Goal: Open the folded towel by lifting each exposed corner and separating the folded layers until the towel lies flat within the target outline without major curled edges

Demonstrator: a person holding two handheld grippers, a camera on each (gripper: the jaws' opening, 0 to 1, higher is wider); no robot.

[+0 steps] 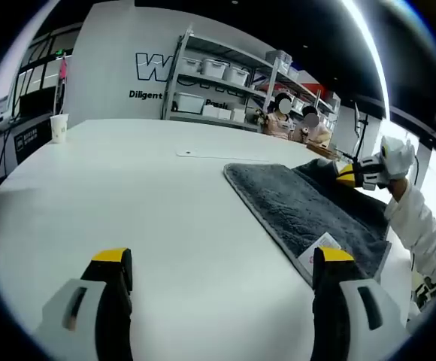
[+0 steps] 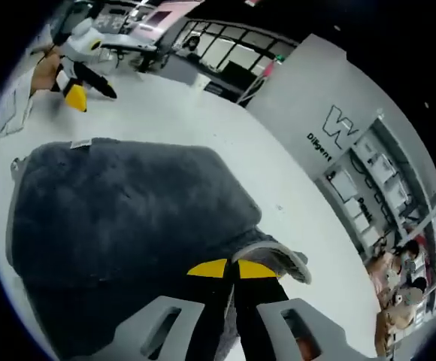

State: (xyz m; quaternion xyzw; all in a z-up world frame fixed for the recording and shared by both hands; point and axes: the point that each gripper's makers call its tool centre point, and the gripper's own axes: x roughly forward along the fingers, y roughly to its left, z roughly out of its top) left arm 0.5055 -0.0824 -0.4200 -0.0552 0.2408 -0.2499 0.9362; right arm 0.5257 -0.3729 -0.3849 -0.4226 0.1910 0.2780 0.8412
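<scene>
While the left gripper (image 1: 222,274) hangs open over the white table (image 1: 150,195), right gripper (image 2: 233,268) apparently pinches dark grey fluffy towel (image 2: 128,210) corner.

I can read dark lettering on the white wall (image 1: 120,53) behind the shelves (image 1: 218,83): a big "W" with "Diligent" in smaller type beneath it, the rest cut off by the shelving. The same wall (image 2: 316,98) shows that "W" and "Diligent" again from my right gripper view. The white tag (image 1: 319,247) on the towel's (image 1: 301,203) edge is too small to read.
</scene>
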